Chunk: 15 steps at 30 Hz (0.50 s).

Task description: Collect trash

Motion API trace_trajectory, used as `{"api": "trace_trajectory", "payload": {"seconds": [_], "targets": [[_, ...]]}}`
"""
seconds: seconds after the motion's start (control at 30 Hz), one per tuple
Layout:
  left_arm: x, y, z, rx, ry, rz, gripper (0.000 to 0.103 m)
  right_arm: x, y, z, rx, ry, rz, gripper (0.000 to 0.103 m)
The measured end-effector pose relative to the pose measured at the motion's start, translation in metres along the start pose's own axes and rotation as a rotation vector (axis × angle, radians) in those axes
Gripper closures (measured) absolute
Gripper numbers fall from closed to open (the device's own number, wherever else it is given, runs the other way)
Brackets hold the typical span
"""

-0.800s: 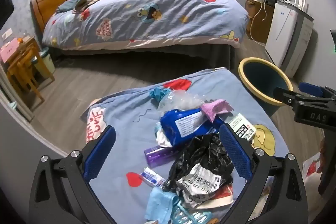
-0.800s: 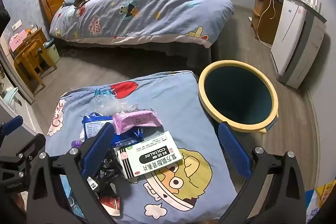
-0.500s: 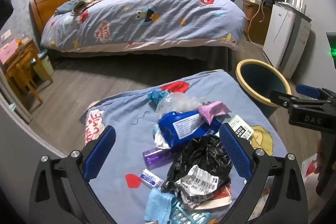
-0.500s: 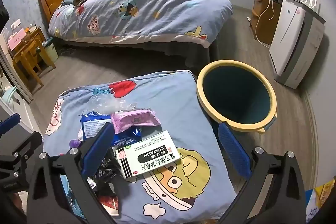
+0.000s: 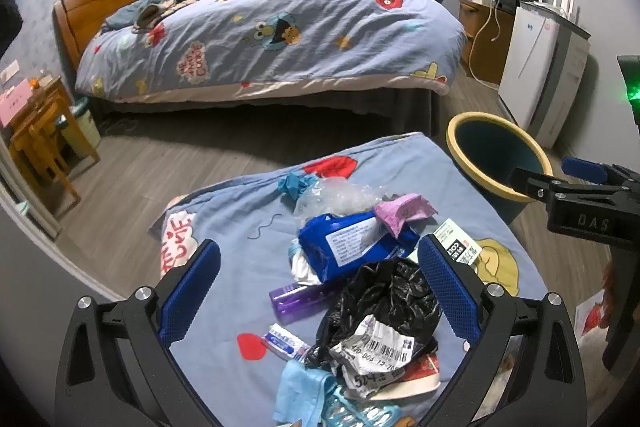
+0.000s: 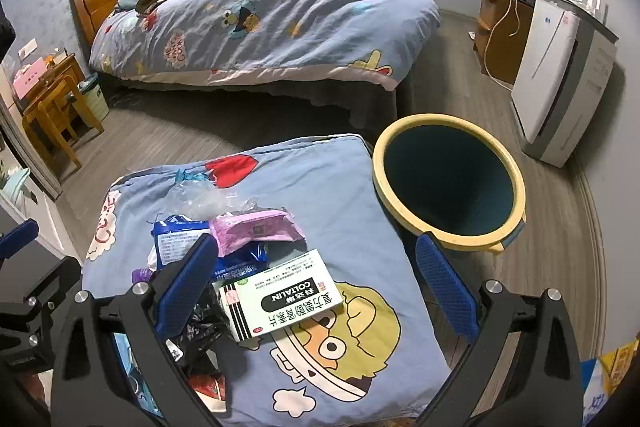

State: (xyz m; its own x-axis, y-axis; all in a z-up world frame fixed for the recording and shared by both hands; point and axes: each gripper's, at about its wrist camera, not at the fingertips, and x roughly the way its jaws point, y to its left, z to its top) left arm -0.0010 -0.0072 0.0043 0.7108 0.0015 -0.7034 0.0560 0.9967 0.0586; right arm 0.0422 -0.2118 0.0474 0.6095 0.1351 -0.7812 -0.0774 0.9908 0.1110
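Observation:
A pile of trash lies on a blue cartoon-print cushion (image 5: 240,227): a black plastic bag (image 5: 384,303), a blue wipes pack (image 5: 352,247), a pink wrapper (image 6: 256,231), a purple bottle (image 5: 300,299), a crumpled barcode label (image 5: 376,347) and a white medicine box (image 6: 280,295). My left gripper (image 5: 320,291) hangs open above the pile, nothing between its pads. My right gripper (image 6: 316,283) is open over the white box, not touching it. A dark bin with a yellow rim (image 6: 448,183) stands on the floor right of the cushion.
A large bed (image 5: 272,39) with a matching quilt fills the far side. A white appliance (image 6: 560,75) and a wooden cabinet (image 6: 496,35) stand by the right wall. A wooden stool (image 5: 36,147) and a small green bin (image 6: 94,97) sit at the left.
Both views have shifted only slightly; the grippers drifted a little over the pile. Both stay open and no trash has moved.

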Motion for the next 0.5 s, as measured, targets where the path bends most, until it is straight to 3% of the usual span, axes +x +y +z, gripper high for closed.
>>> {"api": "trace_trajectory", "payload": {"seconds": [0.5], "targets": [[0.0003, 0.0, -0.0005, -0.001, -0.001, 0.001, 0.005, -0.0019, -0.0008, 0.0023, 0.011, 0.003, -0.006, 0.006]]}}
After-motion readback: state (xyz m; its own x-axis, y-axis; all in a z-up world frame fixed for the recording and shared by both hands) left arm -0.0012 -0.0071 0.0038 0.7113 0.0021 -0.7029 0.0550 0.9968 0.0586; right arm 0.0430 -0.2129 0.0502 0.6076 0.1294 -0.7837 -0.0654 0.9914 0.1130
